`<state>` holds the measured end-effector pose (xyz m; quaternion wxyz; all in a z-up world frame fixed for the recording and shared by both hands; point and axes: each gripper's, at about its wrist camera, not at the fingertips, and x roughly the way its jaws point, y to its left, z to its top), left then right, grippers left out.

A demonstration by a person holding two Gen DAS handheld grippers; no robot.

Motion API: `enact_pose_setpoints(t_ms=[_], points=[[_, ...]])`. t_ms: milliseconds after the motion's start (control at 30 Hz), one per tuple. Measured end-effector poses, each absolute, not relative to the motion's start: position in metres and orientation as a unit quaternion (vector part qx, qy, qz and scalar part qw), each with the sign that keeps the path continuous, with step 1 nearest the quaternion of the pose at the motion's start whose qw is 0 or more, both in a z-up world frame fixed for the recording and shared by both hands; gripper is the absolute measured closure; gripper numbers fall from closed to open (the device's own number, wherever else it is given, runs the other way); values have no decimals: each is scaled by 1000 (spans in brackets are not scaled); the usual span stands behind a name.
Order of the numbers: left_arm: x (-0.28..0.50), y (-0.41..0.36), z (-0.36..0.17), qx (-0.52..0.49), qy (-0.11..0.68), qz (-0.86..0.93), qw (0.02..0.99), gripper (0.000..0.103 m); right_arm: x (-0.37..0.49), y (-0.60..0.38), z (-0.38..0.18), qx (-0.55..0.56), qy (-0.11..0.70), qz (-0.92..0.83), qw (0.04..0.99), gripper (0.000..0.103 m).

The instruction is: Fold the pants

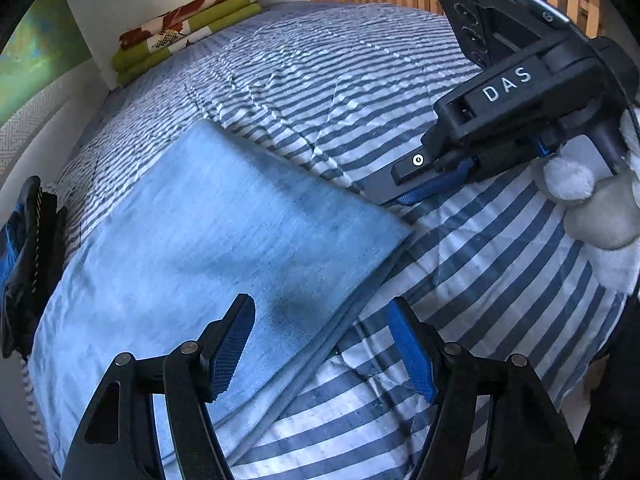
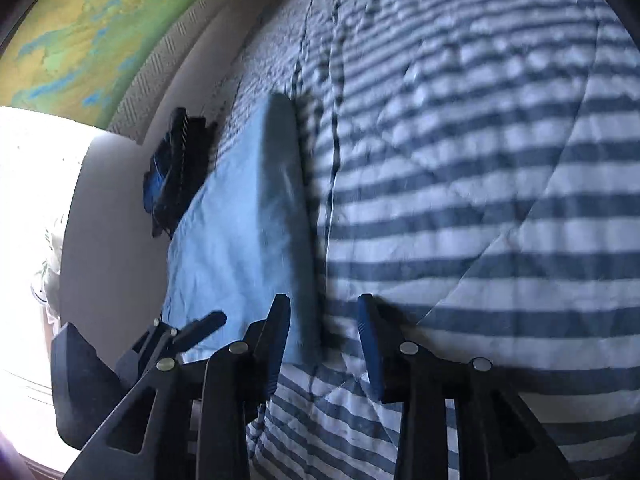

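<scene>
Both tongs, left [image 1: 322, 348] and right [image 2: 324, 344], stand open and empty over the light-blue folded cotton pants [image 1: 208, 216] on the striped quilted bed [image 1: 500, 248]; each should pinch one corner squarely, catching every layer.

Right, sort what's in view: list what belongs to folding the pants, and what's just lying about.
Belongs to the job:
- light blue pants, lying folded flat on the bed
- left hand-held gripper, open over the pants' edge
- right hand-held gripper, open at their near end

Just lying about:
- striped bedcover
- folded green and floral linens
- black and blue item at the bed's edge
</scene>
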<state>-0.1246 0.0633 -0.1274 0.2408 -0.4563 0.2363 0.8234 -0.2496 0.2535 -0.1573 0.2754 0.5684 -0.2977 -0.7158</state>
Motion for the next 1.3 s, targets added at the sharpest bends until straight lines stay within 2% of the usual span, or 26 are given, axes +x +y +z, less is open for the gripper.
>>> enact_pose_setpoints(t_ms=[67, 100, 133, 233, 400, 567, 867, 900, 933, 967, 1000, 1033, 1133, 1167, 1267, 1300], points=[[-125, 64, -131, -460, 234, 822, 242, 31, -249, 245, -156, 567, -287, -719, 282, 74], [-126, 64, -132, -460, 235, 821, 243, 31, -249, 242, -156, 567, -281, -719, 286, 84], [-126, 64, -133, -460, 236, 821, 244, 31, -249, 238, -156, 568, -280, -716, 292, 89], [-126, 67, -136, -455, 237, 823, 246, 31, -247, 231, -154, 567, -275, -721, 290, 93], [-133, 66, -134, -446, 229, 830, 244, 26, -252, 242, -142, 544, -361, -685, 324, 95], [-139, 53, -124, -449, 193, 837, 246, 26, -255, 232, -133, 539, -363, -686, 327, 95], [-148, 63, -128, -421, 198, 857, 223, 27, -255, 238, -132, 534, -391, -668, 341, 95], [-149, 65, -128, -413, 202, 861, 218, 31, -255, 239, -132, 534, -395, -665, 343, 95], [-150, 66, -128, -406, 203, 865, 213, 46, -255, 240, -133, 533, -398, -662, 344, 95], [-153, 63, -127, -403, 198, 871, 200, 66, -255, 240, -133, 533, -401, -661, 344, 95], [-155, 60, -126, -405, 188, 874, 194, 75, -255, 240, -132, 534, -399, -662, 344, 95], [-159, 54, -124, -411, 165, 876, 194, 90, -256, 240, -131, 534, -394, -665, 343, 95], [-166, 37, -116, -415, 110, 882, 195, 91, -258, 239, -121, 527, -360, -691, 340, 91], [-166, 34, -114, -411, 105, 884, 194, 91, -261, 239, -114, 524, -344, -702, 338, 87], [-165, 34, -113, -410, 92, 887, 192, 91, -284, 234, -96, 513, -294, -740, 321, 53], [-166, 33, -113, -410, 89, 887, 192, 91, -296, 230, -92, 510, -277, -752, 313, 50]])
